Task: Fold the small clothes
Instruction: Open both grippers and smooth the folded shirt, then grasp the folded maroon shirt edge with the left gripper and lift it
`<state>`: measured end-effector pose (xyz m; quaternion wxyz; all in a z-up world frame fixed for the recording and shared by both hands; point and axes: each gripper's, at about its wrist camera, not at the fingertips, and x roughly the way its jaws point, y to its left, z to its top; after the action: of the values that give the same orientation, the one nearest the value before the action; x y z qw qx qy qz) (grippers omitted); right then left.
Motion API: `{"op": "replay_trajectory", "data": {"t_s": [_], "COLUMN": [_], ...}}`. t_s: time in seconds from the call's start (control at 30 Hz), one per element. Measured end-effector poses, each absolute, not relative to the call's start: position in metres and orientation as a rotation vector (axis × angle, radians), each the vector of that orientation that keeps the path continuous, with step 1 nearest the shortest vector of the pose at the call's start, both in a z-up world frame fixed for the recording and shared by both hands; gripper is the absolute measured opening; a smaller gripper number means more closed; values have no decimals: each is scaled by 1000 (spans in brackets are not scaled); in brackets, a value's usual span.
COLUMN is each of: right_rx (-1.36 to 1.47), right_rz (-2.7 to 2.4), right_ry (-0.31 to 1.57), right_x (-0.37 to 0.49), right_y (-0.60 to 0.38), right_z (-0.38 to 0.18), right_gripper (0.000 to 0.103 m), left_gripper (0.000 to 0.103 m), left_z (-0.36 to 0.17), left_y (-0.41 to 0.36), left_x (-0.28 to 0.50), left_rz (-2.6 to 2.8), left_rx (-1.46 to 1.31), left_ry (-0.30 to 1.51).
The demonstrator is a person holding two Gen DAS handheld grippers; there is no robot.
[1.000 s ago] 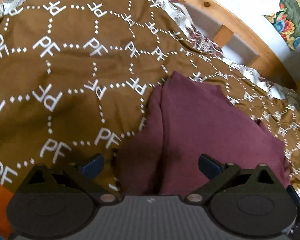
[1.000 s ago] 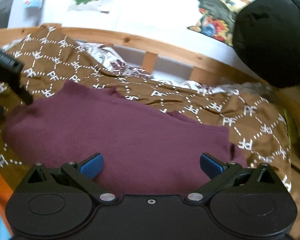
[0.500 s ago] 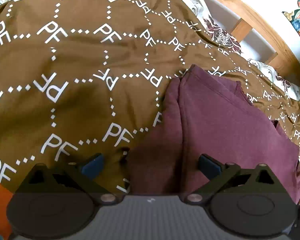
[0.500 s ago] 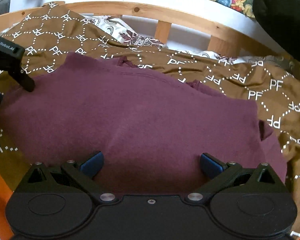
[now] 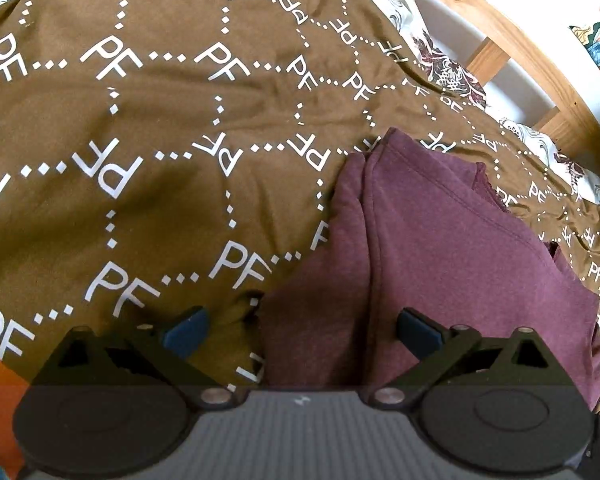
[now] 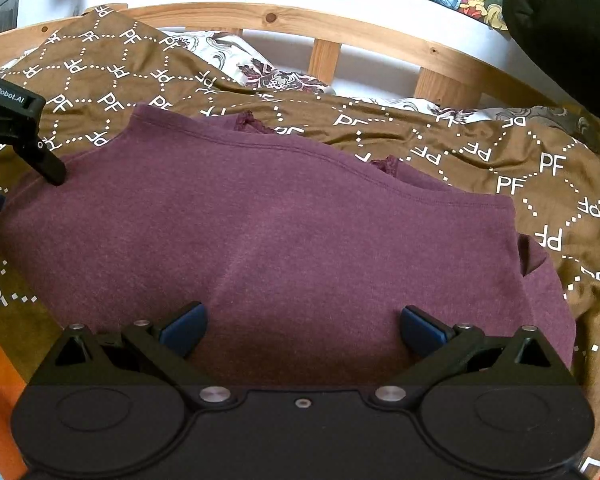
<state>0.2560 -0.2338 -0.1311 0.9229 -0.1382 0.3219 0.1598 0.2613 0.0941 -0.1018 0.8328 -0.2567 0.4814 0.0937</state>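
Observation:
A maroon garment point(image 6: 280, 232) lies folded flat on a brown bedspread point(image 5: 140, 120) printed with white "PF" letters. In the left wrist view the garment point(image 5: 440, 260) fills the lower right, its left edge doubled over. My left gripper point(image 5: 300, 330) is open and empty over that left edge; its black fingers point(image 6: 48, 166) show at the left of the right wrist view, touching the cloth. My right gripper point(image 6: 300, 328) is open and empty, just above the garment's near edge.
A wooden bed rail point(image 6: 340, 28) runs along the far side, with a white wall behind. A floral sheet point(image 6: 268, 76) peeks from under the bedspread. A black bundle point(image 6: 568, 28) hangs at upper right. An orange surface point(image 5: 0, 392) lies at lower left.
Both grippers have moved lower and closer to the garment, which now looks larger. Both stayed open.

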Motion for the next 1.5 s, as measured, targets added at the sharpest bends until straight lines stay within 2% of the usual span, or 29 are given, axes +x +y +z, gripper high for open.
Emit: {"op": "replay_trajectory", "data": {"t_s": [0.6,1.33,1.4,1.5], "right_rx": [-282,-276,-276,-276], "right_rz": [330,334,334,334], "right_ry": [664,669,669,670], "right_x": [257,257,257,257], "right_y": [-235,-236,-236,-236], "right_z": [-132,-133,-133,-133], "right_gripper": [102,102,102,102], "left_gripper": [102,102,98,84], "left_z": [-112,-113,-112,-109], "left_y": [77,75,74,71], "left_x": [271,275,275,274], "left_rz": [140,125,115,75], "left_rx": [-436,-402,-382,-373], "left_ry": [1084,1076,1065,1056]}}
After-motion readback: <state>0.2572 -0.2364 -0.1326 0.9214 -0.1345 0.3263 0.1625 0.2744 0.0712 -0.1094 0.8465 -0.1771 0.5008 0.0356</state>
